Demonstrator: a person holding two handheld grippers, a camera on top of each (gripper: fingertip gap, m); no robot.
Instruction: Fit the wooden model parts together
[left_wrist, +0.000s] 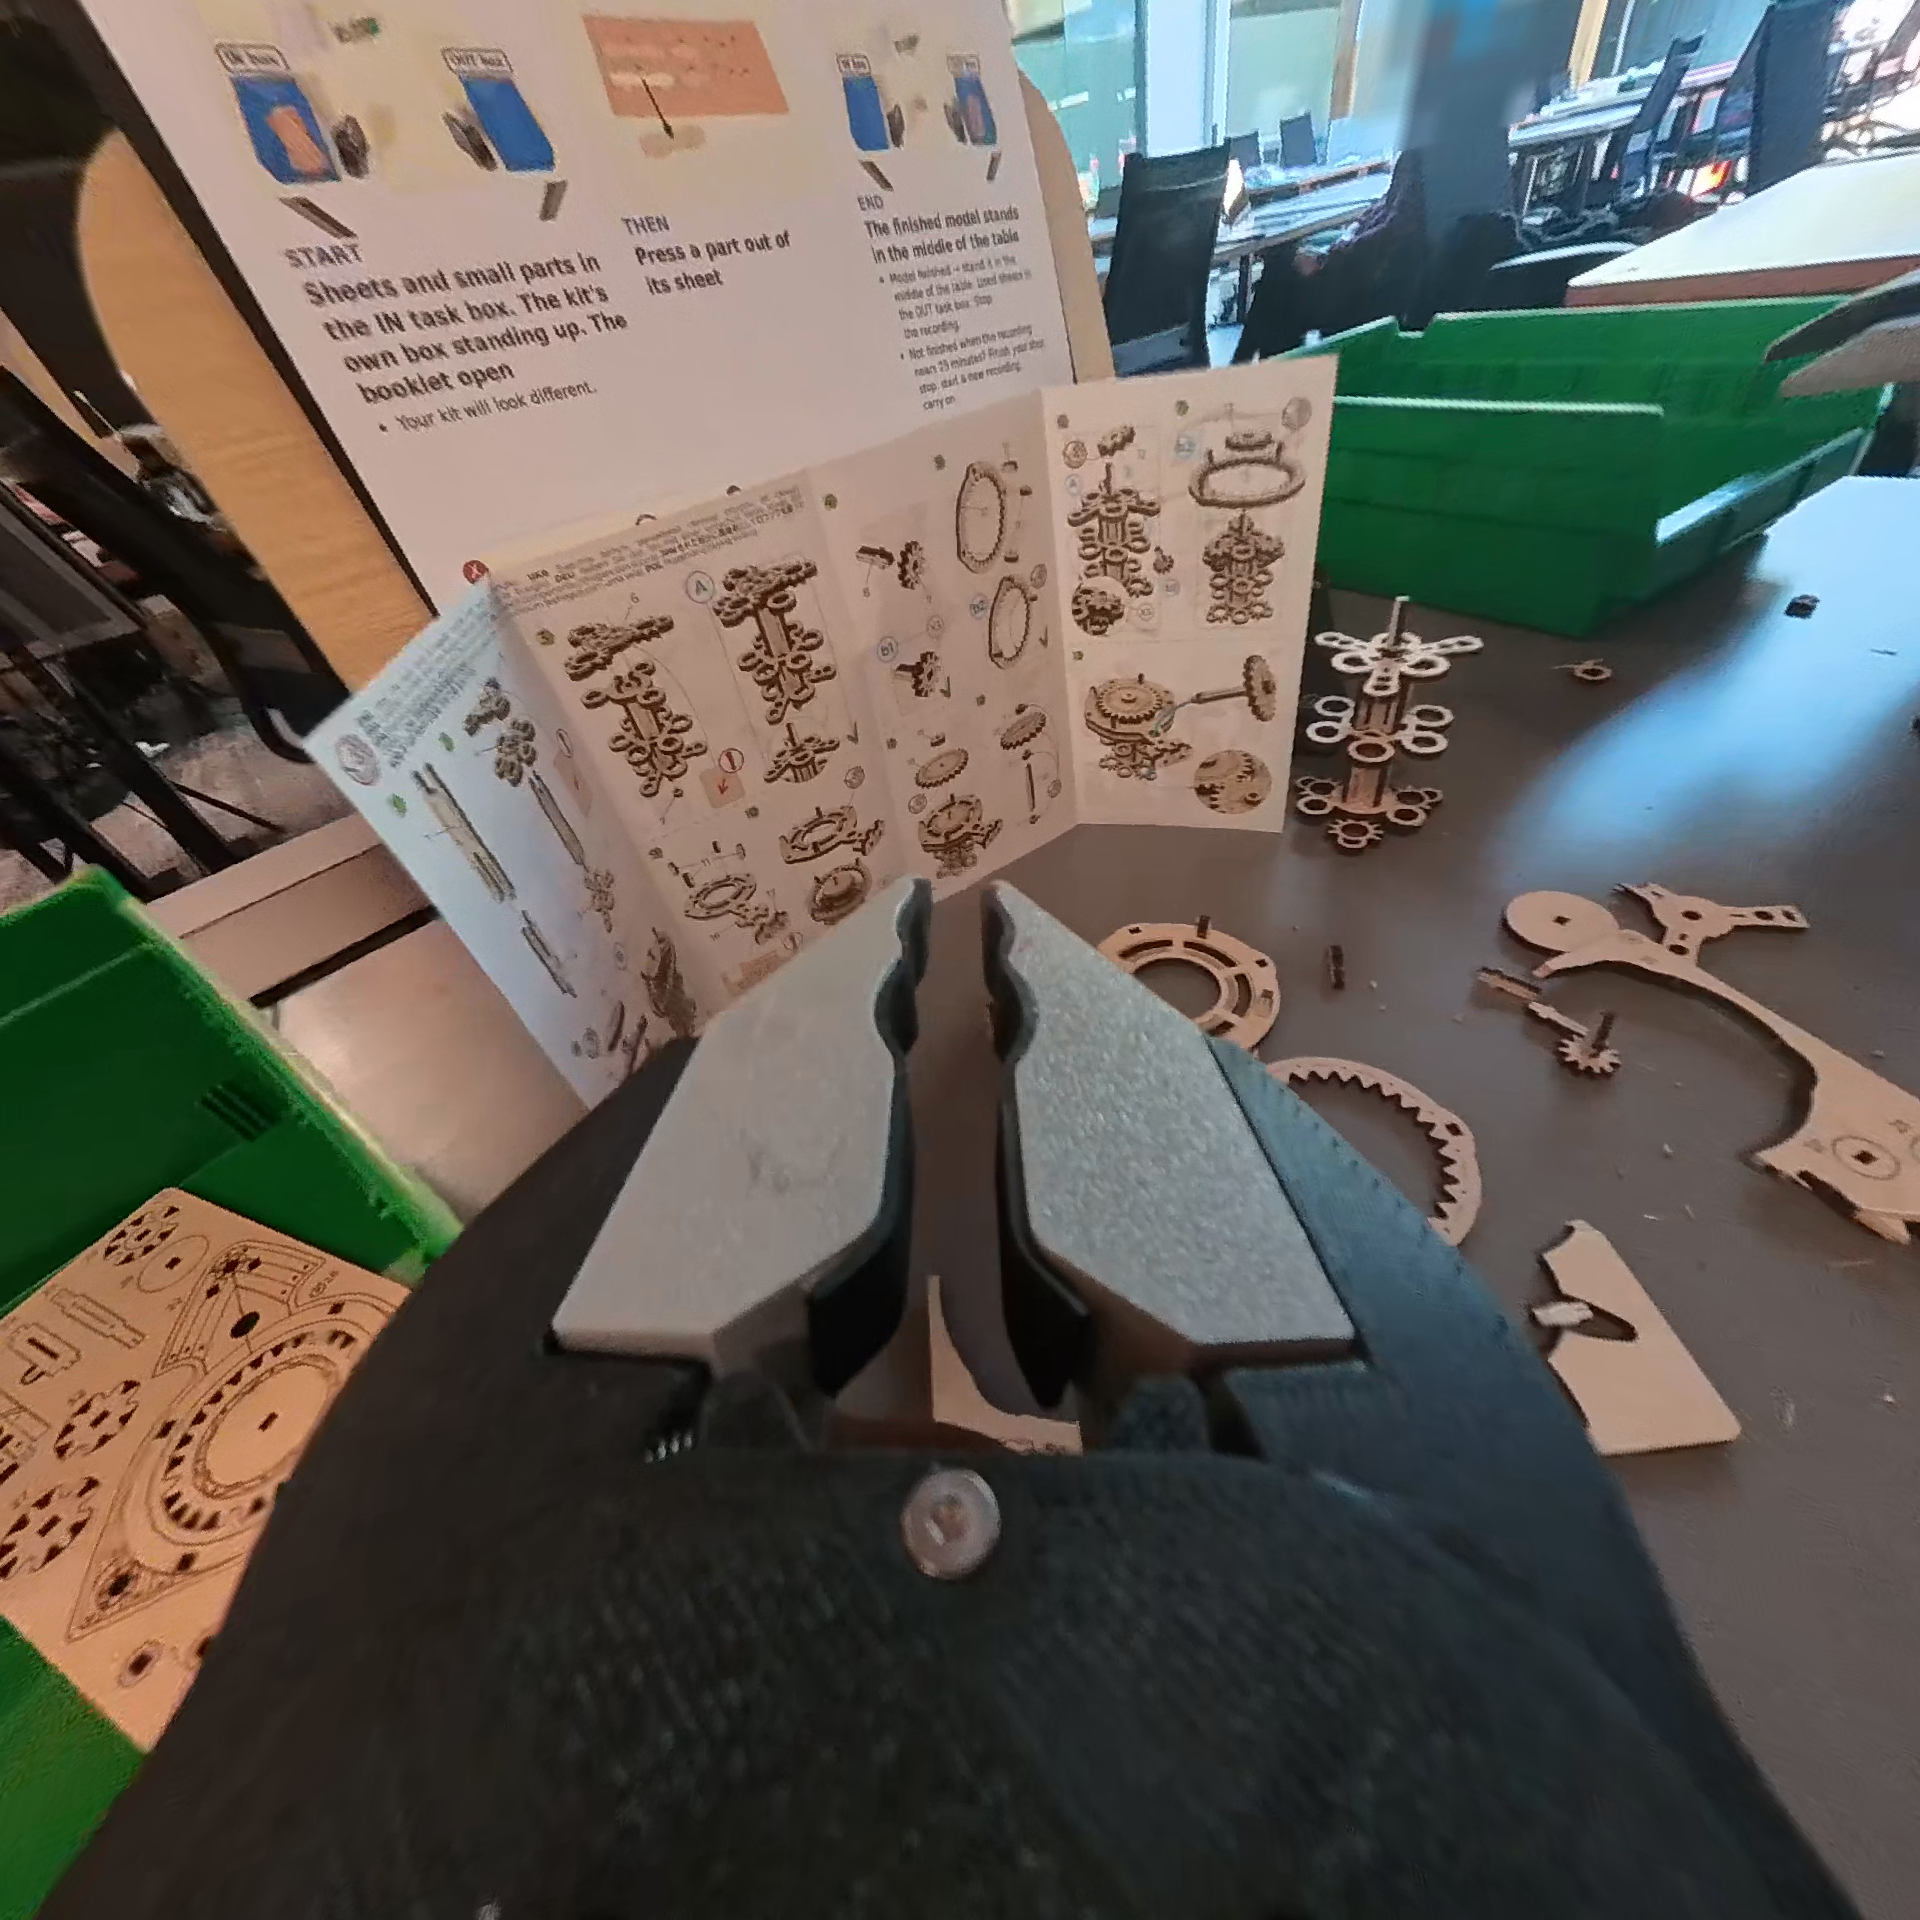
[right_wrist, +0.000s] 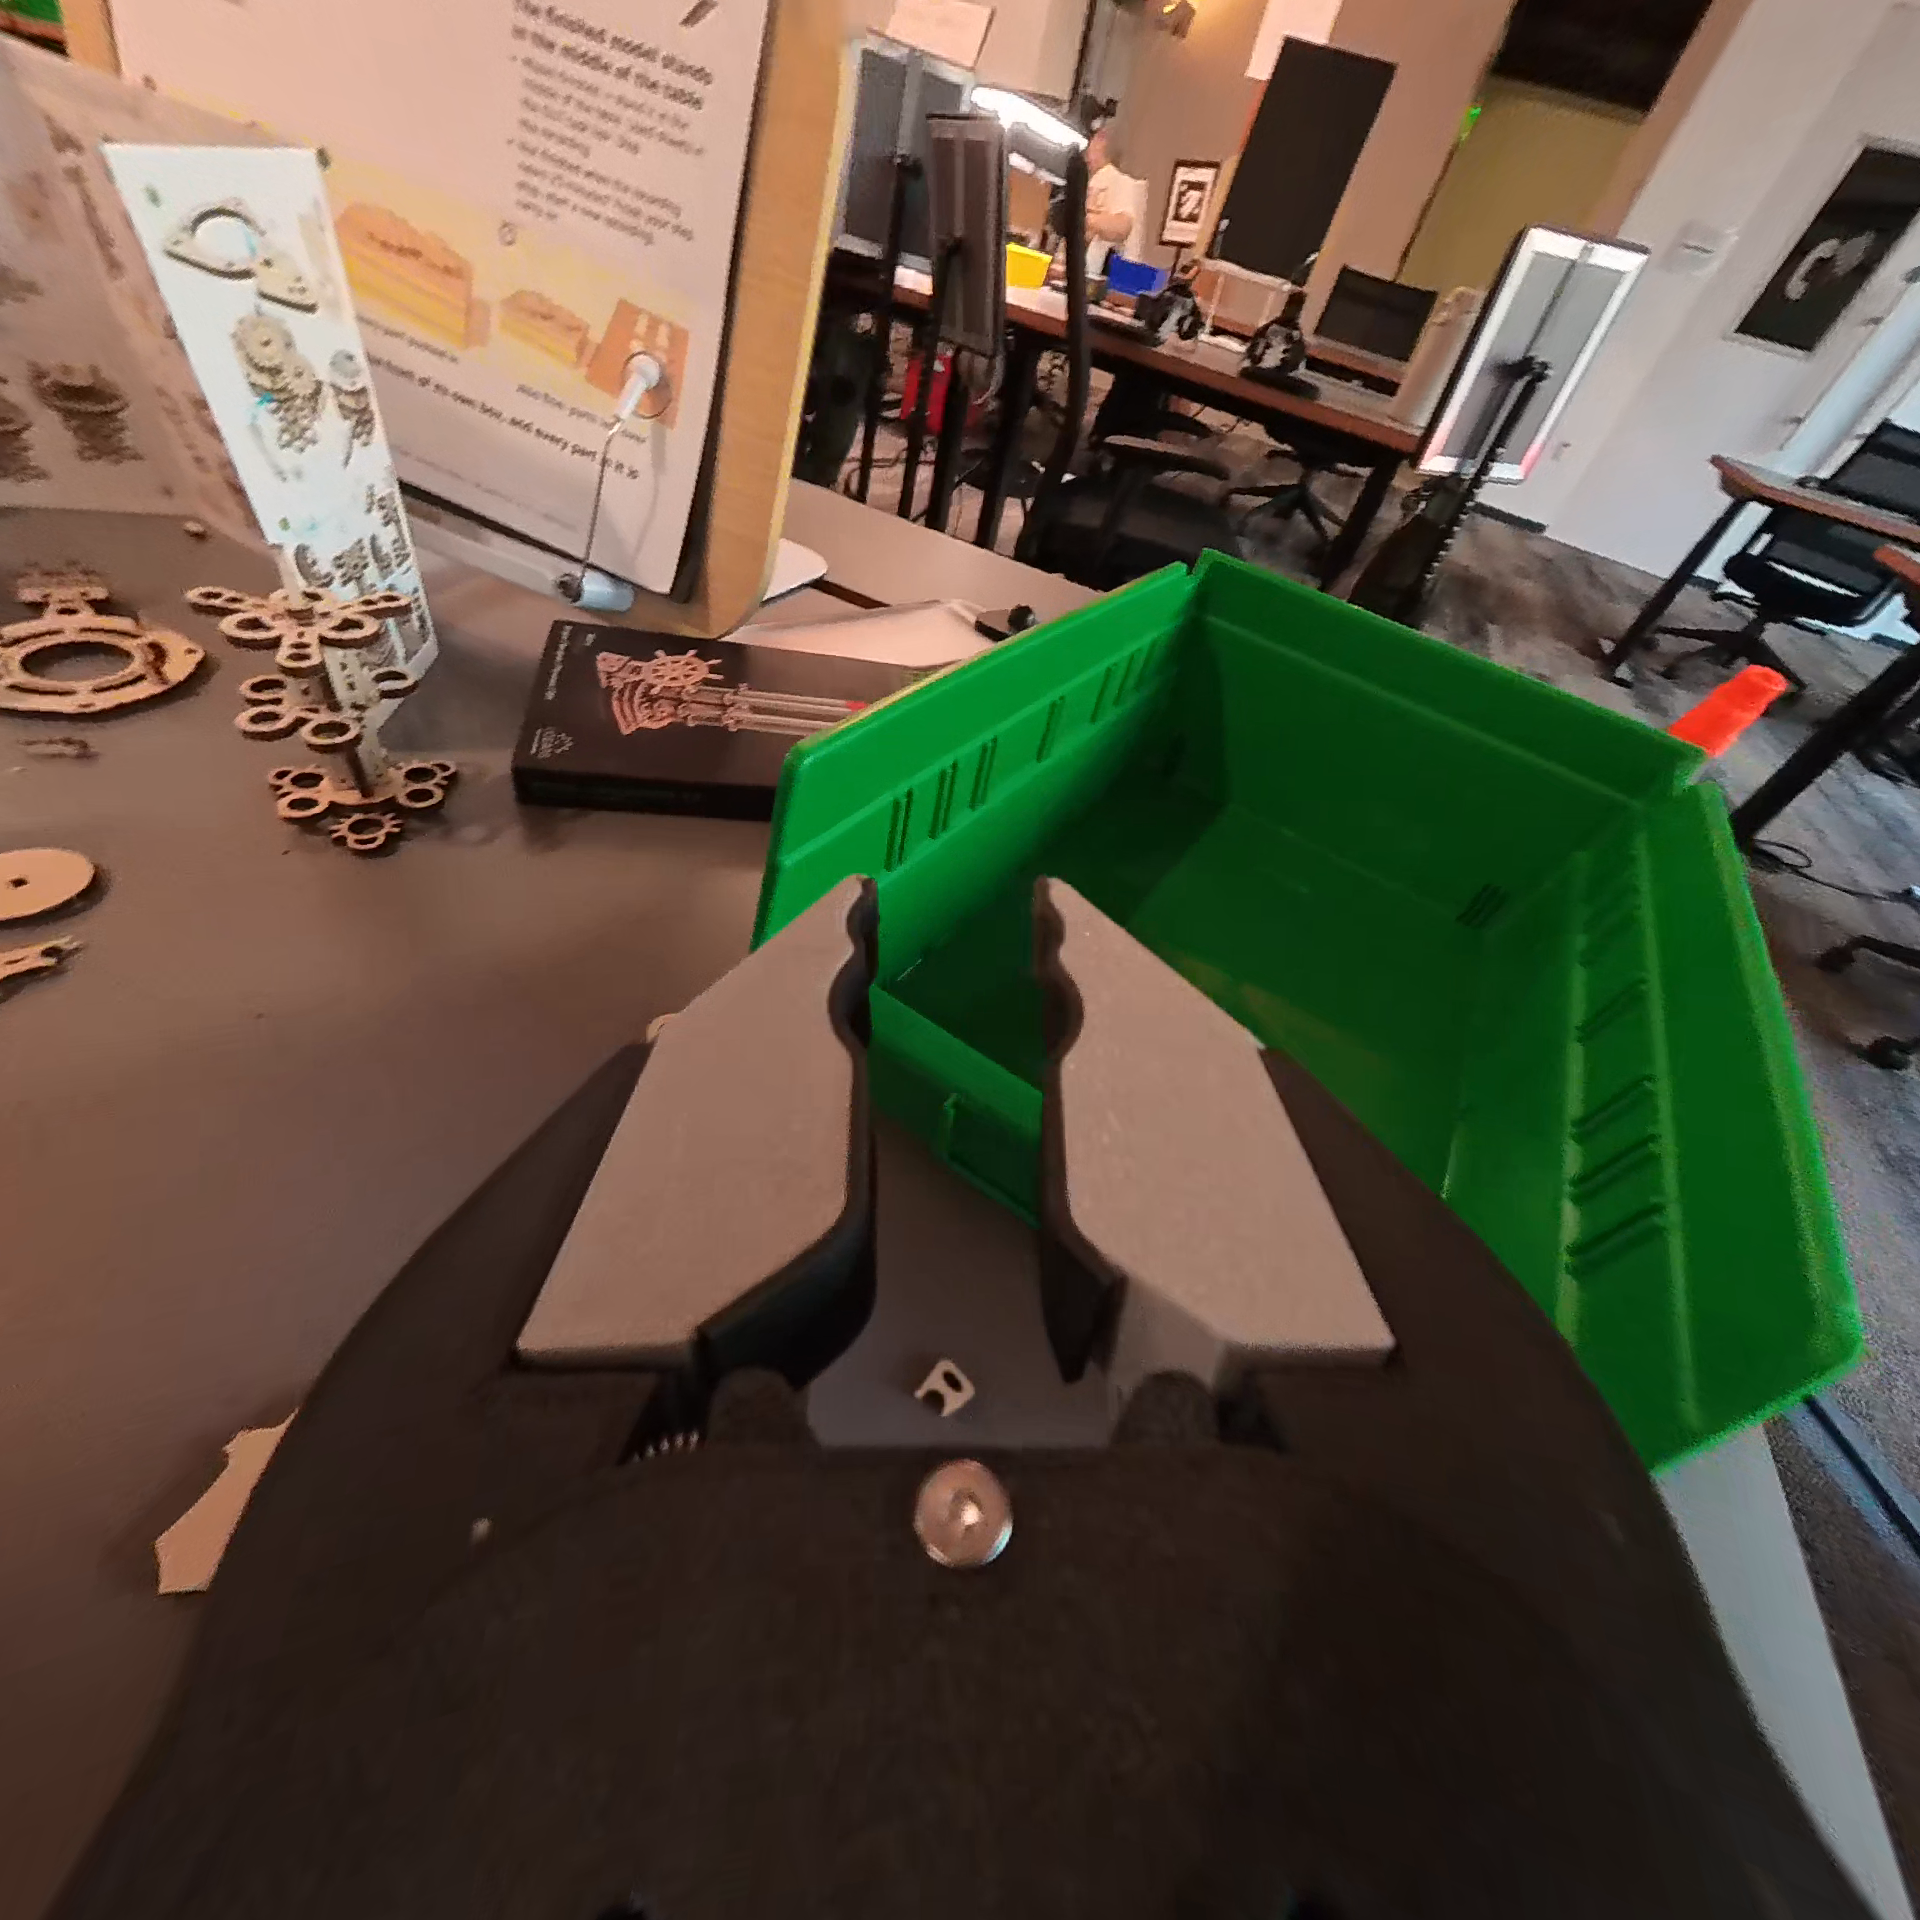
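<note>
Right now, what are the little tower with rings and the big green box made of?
The little tower looks like thin, pale, unpainted wood: its cut edges are dark brown, as if laser-cut. The big green box looks like hard moulded plastic: it is smooth and slightly shiny, with ribs and slots pressed into its walls.

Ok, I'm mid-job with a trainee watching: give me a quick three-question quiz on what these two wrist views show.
1. True or false: the right gripper is holding a wooden part.
2. What lies inside the green bin at the left gripper's side?
A) a gear
B) a wooden parts sheet
C) nothing
3. Which assembled piece stands upright beside the open booklet?

Key:
1. False; its jaws are apart and empty.
2. B.
3. The tiered ring tower.
</note>
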